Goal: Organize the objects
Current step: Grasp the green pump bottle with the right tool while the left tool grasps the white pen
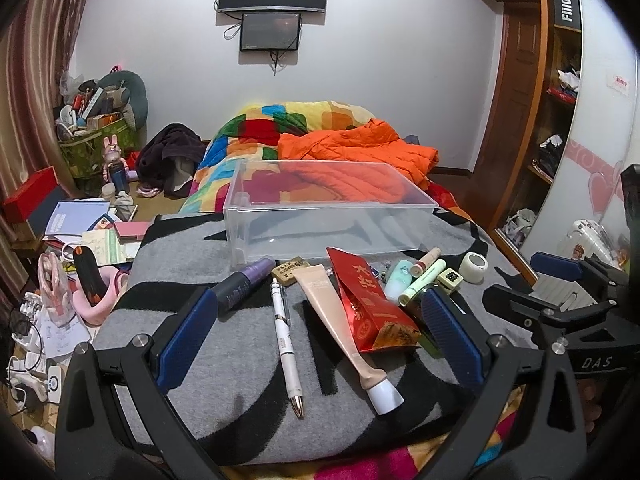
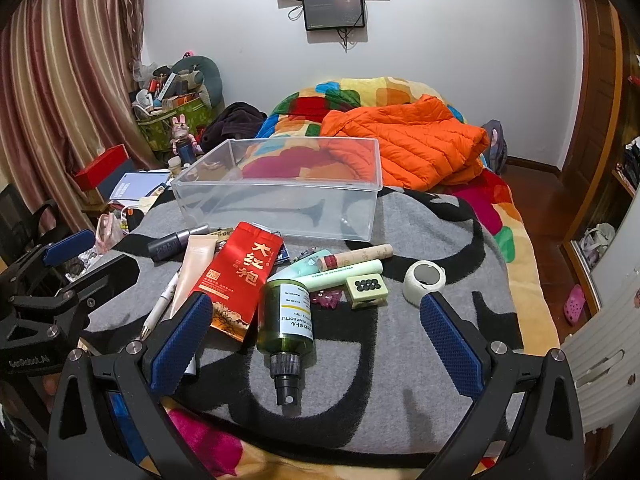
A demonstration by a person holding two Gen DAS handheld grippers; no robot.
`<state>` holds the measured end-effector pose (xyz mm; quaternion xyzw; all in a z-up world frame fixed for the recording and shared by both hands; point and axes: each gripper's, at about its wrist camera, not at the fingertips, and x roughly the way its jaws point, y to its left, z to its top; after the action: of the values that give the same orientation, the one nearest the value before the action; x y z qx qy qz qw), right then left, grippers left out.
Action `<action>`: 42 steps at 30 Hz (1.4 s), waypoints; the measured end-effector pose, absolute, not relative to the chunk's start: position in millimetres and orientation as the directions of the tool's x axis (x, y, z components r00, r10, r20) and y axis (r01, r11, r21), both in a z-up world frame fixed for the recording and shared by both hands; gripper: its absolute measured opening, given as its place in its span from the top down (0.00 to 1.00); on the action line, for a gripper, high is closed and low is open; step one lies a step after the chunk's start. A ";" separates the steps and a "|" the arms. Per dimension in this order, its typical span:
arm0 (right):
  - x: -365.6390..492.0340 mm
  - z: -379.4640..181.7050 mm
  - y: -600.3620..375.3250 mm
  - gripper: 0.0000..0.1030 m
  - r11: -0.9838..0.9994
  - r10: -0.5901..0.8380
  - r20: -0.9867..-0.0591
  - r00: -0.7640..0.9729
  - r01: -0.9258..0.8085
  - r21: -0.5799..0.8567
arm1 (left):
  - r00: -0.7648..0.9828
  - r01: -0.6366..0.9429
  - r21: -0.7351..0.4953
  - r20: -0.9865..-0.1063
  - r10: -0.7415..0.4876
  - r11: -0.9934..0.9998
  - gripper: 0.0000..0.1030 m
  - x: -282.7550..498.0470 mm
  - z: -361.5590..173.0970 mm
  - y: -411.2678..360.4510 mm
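A clear plastic bin (image 1: 320, 216) (image 2: 280, 200) stands empty on the grey blanket (image 1: 240, 360) (image 2: 400, 360). In front of it lie a red tea pouch (image 1: 368, 304) (image 2: 240, 276), a beige tube (image 1: 340, 320), a white pen (image 1: 285, 336), a purple-capped tube (image 1: 244, 284), a green pump bottle (image 2: 286, 320), a tape roll (image 1: 474, 266) (image 2: 425, 280), a mahjong tile (image 2: 366, 290) and pale green tubes (image 2: 340, 274). My left gripper (image 1: 320, 320) is open over the pen and beige tube. My right gripper (image 2: 316, 320) is open around the green bottle, apart from it.
An orange jacket (image 2: 412, 140) and colourful quilt (image 1: 260, 128) lie behind the bin. Cluttered papers and boxes (image 1: 80, 232) sit at the left. A wooden wardrobe (image 1: 540, 100) stands at the right.
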<state>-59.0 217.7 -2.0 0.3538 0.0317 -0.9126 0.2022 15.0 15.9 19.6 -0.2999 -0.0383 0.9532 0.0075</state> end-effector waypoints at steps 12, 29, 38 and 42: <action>-55.8 -2.9 218.1 0.00 -0.915 -0.348 -0.652 -0.674 0.394 0.082 | -0.814 0.010 -0.100 -0.579 0.050 -0.995 0.00 12.9 18.1 13.3; -67.6 -11.0 234.2 0.05 -0.932 -0.316 -0.663 -0.679 0.354 0.082 | -0.781 0.075 -0.114 -0.625 0.013 -0.991 0.00 -2.8 1.0 -18.0; -82.1 -35.9 232.3 0.24 -0.914 -0.366 -0.725 -0.584 0.370 0.163 | -0.690 0.131 -0.146 -0.723 0.015 -0.981 0.25 -16.1 -37.9 -38.1; -86.1 -42.5 217.7 0.29 -0.904 -0.380 -0.732 -0.566 0.396 0.163 | -0.678 0.125 -0.113 -0.735 -0.002 -0.986 0.26 -25.8 -47.1 -28.7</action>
<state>-86.1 217.7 -42.5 0.4111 0.0099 -0.8848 0.2191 -25.8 -28.7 -47.1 -0.3998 -0.0771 0.9127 -0.0349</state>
